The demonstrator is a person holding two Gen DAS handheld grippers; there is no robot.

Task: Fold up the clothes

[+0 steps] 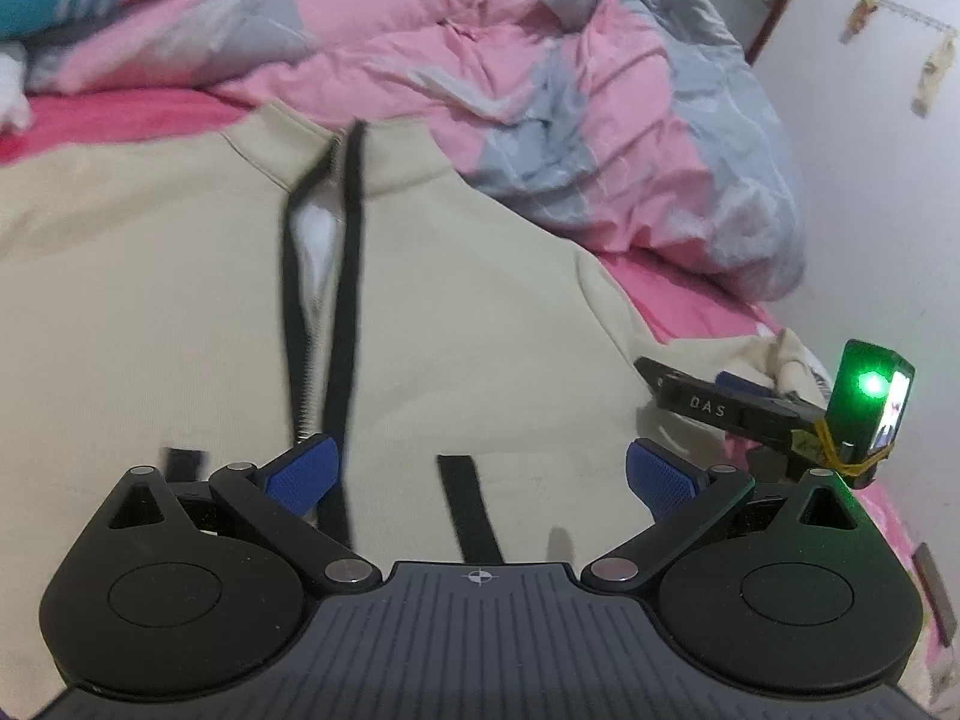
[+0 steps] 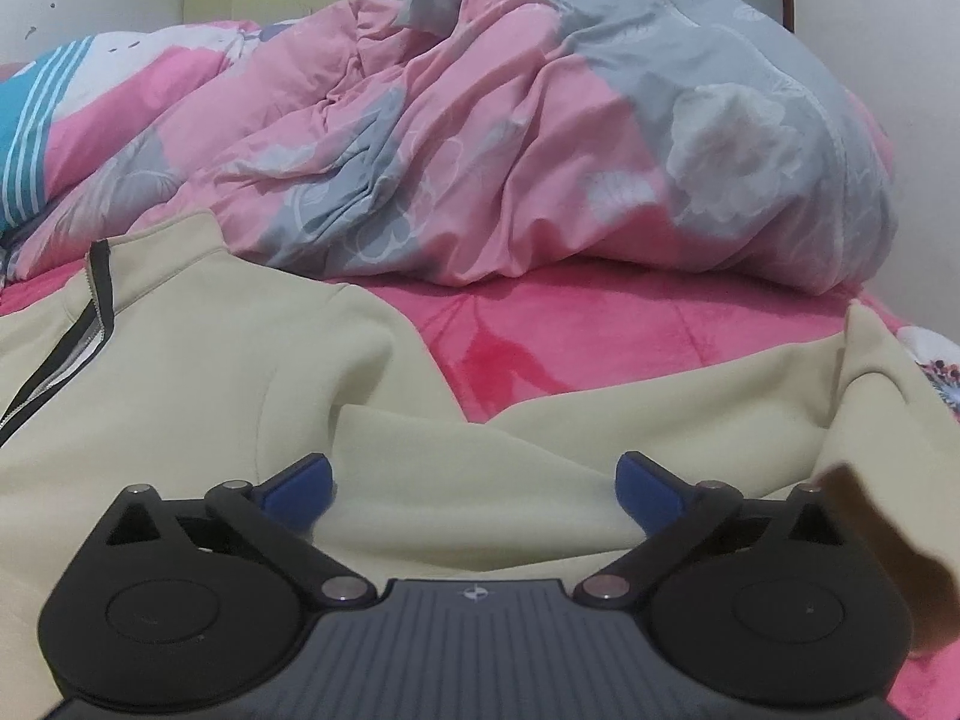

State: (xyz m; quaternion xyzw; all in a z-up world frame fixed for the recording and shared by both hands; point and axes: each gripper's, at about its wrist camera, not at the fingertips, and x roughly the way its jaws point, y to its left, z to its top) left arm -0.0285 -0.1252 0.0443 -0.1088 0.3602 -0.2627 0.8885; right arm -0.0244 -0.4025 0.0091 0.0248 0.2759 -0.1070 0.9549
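Covering bed (image 2: 600, 324): bright pink blanket, crumpled pink-grey quilt (image 2: 480, 150) heaped at back, white wall (image 1: 870, 192) at right. Cream zip jacket (image 1: 150, 300) lies flat on blanket, collar toward quilt, sleeve (image 2: 660, 420) stretched to right. Left gripper (image 1: 477, 474) tilts down over jacket front, blue fingers spread, nothing between. Right gripper (image 2: 474, 483) low over sleeve, fingers spread wide, cloth beneath, unpinched.
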